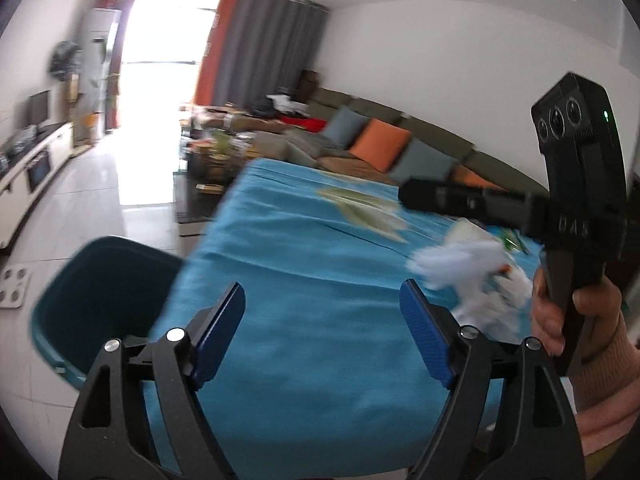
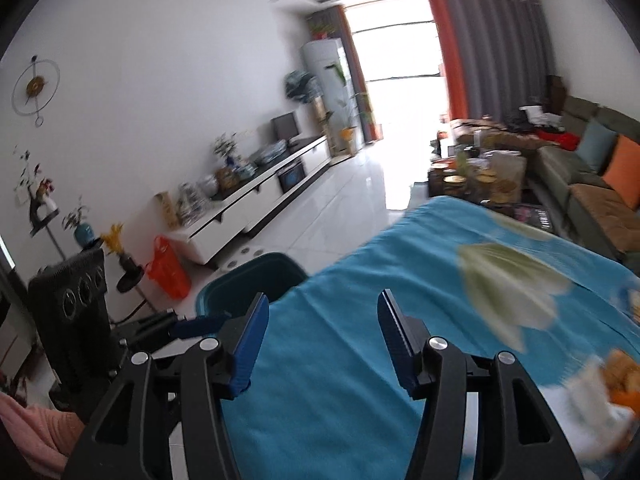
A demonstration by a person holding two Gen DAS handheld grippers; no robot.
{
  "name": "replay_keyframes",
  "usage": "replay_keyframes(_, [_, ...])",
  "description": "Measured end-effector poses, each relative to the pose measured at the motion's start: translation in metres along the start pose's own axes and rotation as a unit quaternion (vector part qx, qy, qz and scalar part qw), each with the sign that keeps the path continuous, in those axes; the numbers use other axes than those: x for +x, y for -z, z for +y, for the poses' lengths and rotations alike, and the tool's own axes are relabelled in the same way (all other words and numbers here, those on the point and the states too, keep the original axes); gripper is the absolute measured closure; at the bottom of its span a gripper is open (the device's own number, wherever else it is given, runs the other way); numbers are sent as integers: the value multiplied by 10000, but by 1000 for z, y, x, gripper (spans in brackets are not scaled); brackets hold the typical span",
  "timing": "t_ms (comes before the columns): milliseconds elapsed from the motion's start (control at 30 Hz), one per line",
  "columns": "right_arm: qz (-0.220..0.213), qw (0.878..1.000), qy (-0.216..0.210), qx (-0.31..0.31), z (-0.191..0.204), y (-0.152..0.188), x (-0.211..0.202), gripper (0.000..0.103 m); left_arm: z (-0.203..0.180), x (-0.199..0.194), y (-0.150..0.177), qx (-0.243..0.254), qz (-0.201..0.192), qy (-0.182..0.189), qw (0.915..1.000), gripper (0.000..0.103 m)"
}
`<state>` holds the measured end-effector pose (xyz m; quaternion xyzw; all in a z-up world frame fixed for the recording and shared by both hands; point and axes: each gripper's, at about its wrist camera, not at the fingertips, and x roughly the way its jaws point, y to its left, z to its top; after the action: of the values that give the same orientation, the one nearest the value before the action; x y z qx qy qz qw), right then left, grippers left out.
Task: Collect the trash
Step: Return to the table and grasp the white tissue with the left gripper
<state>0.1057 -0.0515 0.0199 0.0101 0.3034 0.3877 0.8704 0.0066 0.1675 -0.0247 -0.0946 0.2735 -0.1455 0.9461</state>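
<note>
My left gripper (image 1: 324, 320) stands open over the blue tablecloth (image 1: 304, 264) with nothing between its blue pads. Crumpled white paper trash (image 1: 460, 268) lies on the cloth to its right, blurred. A teal trash bin (image 1: 96, 304) stands on the floor off the table's left edge. A hand (image 1: 560, 320) holds the right gripper's body at the far right. In the right wrist view my right gripper (image 2: 322, 320) is also open and holds nothing above the cloth. The bin (image 2: 248, 276) shows beyond its left finger, and white and orange trash (image 2: 616, 376) lies at the lower right.
A long sofa (image 1: 400, 148) with orange and grey cushions runs along the right wall. A cluttered coffee table (image 2: 480, 180) stands beyond the table. A white TV cabinet (image 2: 248, 208) lines the left wall, with an orange bag (image 2: 168, 264) on the floor nearby.
</note>
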Motion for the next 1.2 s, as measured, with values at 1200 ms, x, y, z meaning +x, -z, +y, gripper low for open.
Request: replay_keyframes(1200, [170,9897,1029,980,-98,89,-60,82,-128,115,29,916,1535,1015,9786,58])
